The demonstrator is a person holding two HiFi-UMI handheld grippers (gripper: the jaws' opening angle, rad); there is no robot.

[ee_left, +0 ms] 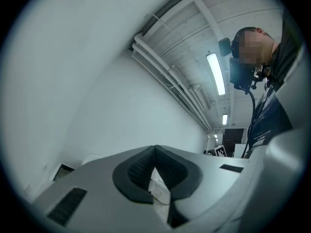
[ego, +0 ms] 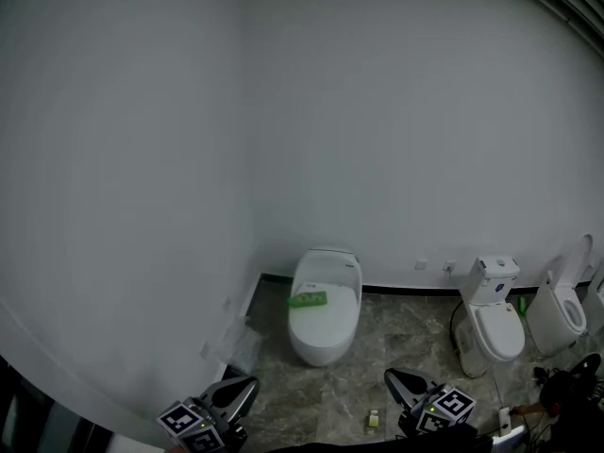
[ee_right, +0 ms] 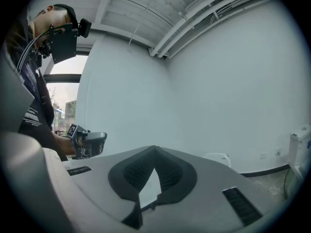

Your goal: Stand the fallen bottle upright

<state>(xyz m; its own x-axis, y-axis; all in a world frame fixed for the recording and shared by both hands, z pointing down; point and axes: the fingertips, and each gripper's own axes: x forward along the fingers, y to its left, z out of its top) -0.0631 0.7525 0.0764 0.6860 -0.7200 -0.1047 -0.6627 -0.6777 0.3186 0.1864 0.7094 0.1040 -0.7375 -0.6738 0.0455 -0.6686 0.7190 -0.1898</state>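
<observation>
Well, 2 grippers hang low in front of the round white toilet (ego: 326,310). The left gripper (ego: 251,383) has its jaws pressed together, with nothing in them. The right gripper (ego: 391,377) is the same. A small yellow thing, maybe the bottle (ego: 374,419), sits on the floor (ego: 415,333) in front of the toilet, just beside the right gripper.
</observation>
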